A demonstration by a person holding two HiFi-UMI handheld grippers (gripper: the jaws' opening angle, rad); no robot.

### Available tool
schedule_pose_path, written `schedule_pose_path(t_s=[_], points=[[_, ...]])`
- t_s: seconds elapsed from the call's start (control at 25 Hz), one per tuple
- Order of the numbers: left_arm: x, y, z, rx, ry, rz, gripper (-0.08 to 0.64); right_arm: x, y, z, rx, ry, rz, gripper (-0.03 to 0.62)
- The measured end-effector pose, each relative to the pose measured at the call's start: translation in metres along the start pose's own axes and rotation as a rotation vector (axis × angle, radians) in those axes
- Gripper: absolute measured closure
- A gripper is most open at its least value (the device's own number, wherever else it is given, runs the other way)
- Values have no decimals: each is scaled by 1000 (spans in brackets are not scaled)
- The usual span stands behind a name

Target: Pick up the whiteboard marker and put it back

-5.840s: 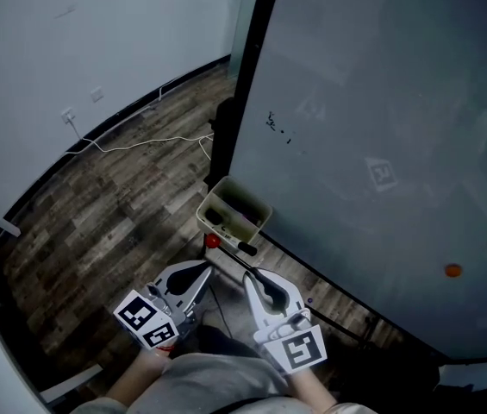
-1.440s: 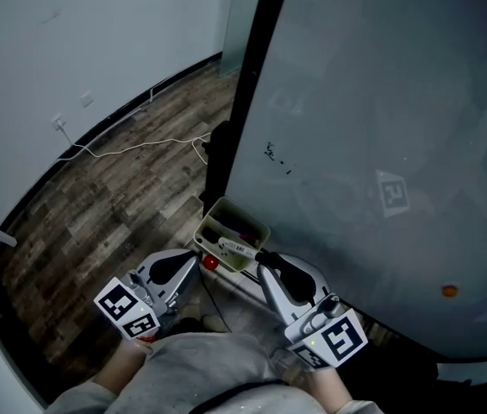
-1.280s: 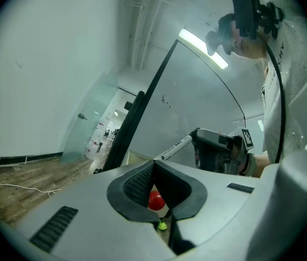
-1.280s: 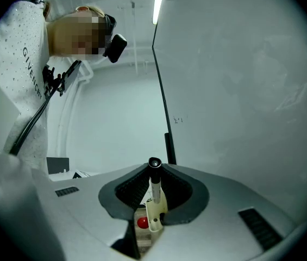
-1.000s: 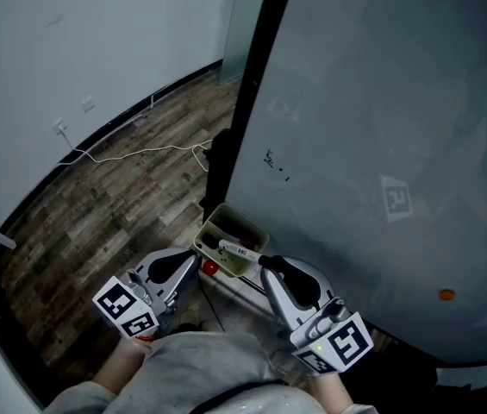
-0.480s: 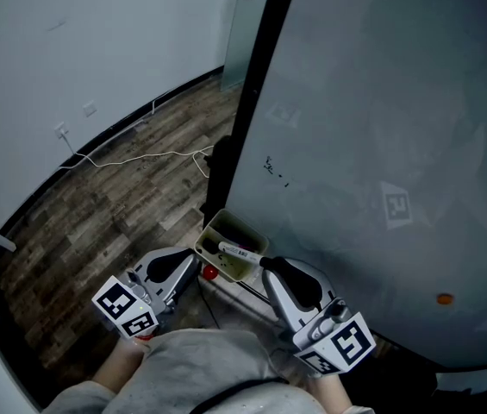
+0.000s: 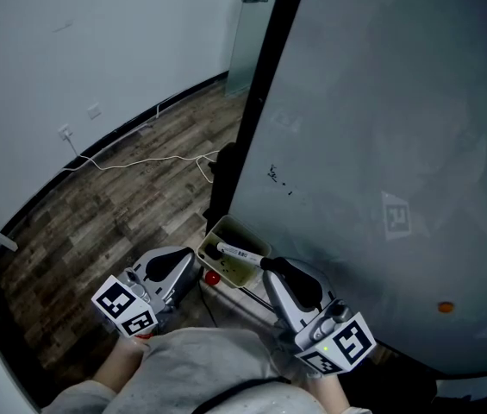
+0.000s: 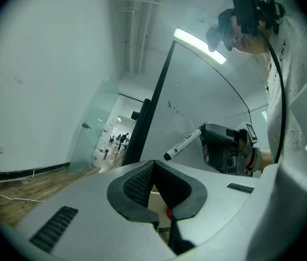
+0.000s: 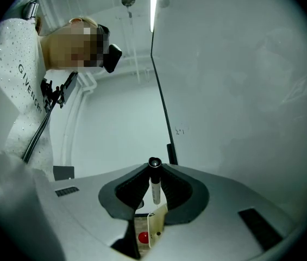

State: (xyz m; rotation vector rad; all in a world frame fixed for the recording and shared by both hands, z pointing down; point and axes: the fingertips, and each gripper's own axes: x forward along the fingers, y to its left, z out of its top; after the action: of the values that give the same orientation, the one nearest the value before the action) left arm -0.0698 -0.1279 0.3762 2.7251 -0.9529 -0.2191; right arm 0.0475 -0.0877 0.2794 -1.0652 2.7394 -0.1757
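Right gripper view: fingers (image 9: 127,192) clamp whiteboard marker (image 9: 155,189); left gripper (image 8: 154,165) closed.

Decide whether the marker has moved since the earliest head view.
Yes. The marker, once beside the tray's near edge, now reaches over the tray in the right tool.

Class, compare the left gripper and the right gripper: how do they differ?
The right gripper is clamped on the marker; the left gripper holds nothing. The right jaws are held apart by it; the left jaws meet. The right gripper is nearer the whiteboard than the left. Both point at the box.
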Motion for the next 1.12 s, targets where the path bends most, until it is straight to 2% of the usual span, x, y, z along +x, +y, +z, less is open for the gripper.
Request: schedule_pose_path(t_s=[0.8,1.12], points=[[6,5,-2,11,17,-28,545,0,-4,-4,13,7,-22,514],[3,7,0,-9,0,-35,545,-1,-2,-7,13,15,-41,514]])
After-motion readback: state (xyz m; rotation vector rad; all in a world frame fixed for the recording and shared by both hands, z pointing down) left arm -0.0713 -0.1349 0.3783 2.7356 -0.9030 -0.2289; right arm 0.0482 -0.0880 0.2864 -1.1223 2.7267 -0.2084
